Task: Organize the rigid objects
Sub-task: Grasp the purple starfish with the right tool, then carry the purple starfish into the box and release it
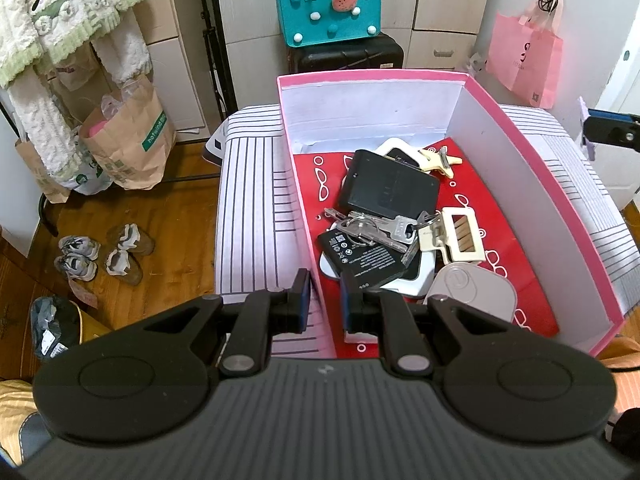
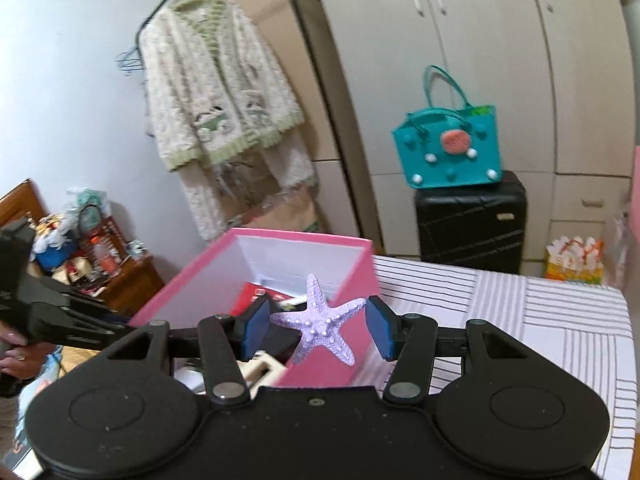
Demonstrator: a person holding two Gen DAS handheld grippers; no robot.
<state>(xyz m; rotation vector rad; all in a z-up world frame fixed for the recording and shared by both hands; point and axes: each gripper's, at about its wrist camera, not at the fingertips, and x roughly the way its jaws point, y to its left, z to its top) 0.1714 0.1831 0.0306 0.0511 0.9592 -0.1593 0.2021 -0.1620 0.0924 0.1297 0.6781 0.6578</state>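
Note:
A pink box (image 1: 380,108) with white inner walls stands on a striped cushioned surface (image 1: 248,200). Inside it lie a black phone (image 1: 388,192), a bunch of keys (image 1: 372,228), a black battery (image 1: 360,258), a cream clip (image 1: 460,236) and a grey tag (image 1: 472,292). My left gripper (image 1: 326,304) is shut on the box's near left wall. My right gripper (image 2: 318,328) is shut on a purple starfish (image 2: 318,322), held in the air over the pink box (image 2: 192,280) at its near right corner. The right gripper's tip (image 1: 608,132) shows at the right edge in the left wrist view.
Behind the striped surface a teal bag (image 1: 328,8) sits on a black suitcase (image 1: 344,54) against cream wardrobes. A pink paper bag (image 1: 524,60) hangs at the right. Paper bags (image 1: 128,144) and shoes (image 1: 100,252) lie on the wooden floor at left. A person's hand (image 2: 16,356) holds the left gripper.

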